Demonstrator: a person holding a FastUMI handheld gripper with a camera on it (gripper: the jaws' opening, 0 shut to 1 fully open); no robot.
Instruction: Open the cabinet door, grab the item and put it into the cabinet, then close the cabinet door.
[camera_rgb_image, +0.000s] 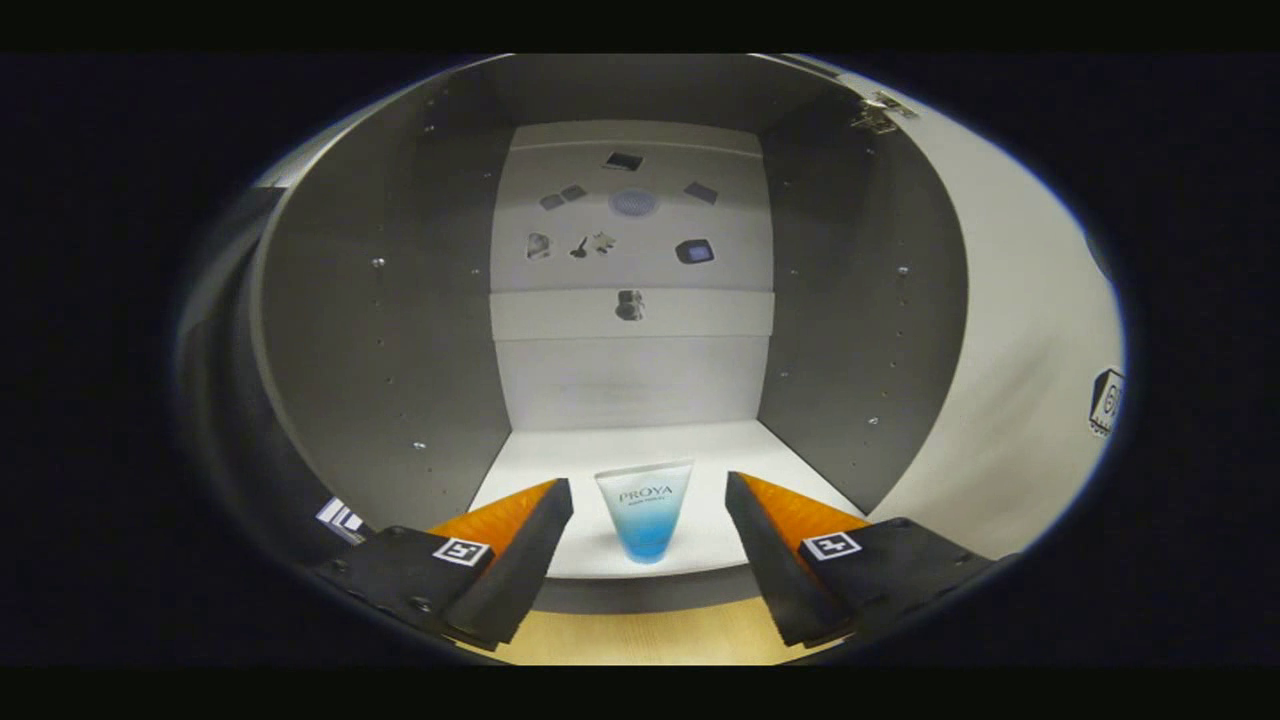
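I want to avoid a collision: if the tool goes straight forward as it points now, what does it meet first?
Probably the blue-and-white tube, standing on the cabinet floor between the open fingers of the tool. Behind it the way looks free up to the back wall, though depth is unclear.

Small dark stickers (632, 203) on the cabinet's back panel (632, 370): too small and blurred to identify. Door hinge (880, 112) near the top: blurred. Black-and-white marker (1106, 400) on the open cabinet door (1010, 330): cut off by the fisheye rim. Lower ends of the 2 fingers (520, 560) of the gripper (648, 495): cut off too. Tube (645, 520) standing between them: small print unreadable.
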